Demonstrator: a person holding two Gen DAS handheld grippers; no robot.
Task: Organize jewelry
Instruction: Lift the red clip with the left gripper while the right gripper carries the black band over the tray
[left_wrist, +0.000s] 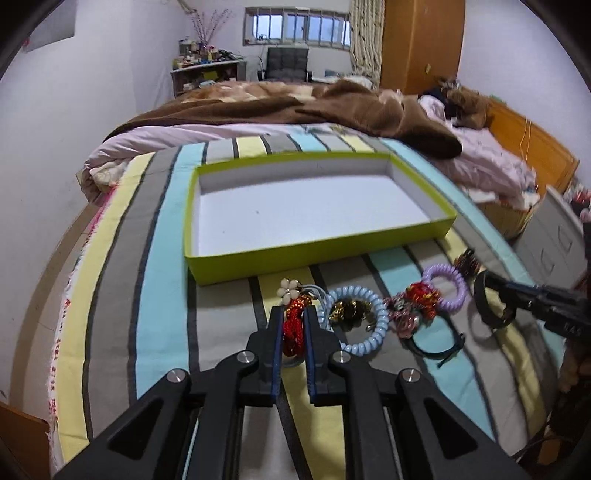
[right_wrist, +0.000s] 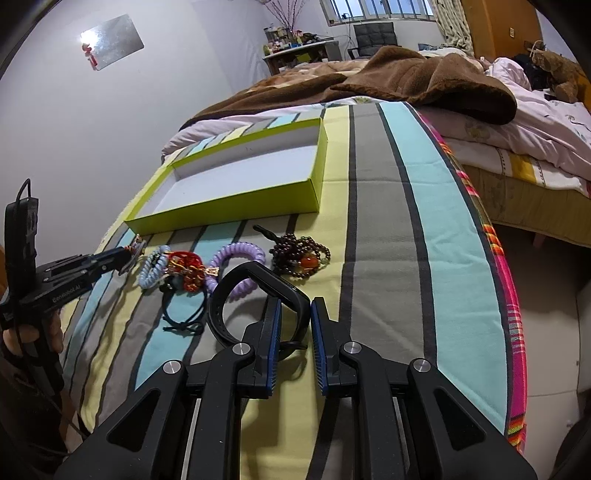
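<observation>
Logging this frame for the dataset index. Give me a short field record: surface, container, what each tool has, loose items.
surface: striped bedspread
container: green box, white inside, nothing in it
left tool: closed on red beaded piece
right tool: around black band, which lifts off the bed
loose items: light blue coil tie, purple coil tie, dark bead bracelet, black hair tie
placed in box: none yet

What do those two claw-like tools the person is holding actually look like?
The left gripper and right gripper look alike: matte black plastic, two flat fingers lined with blue ribbed pads, silver round bolts at the joints. White lettering marks the left one's side, and a black cable trails below it.
</observation>
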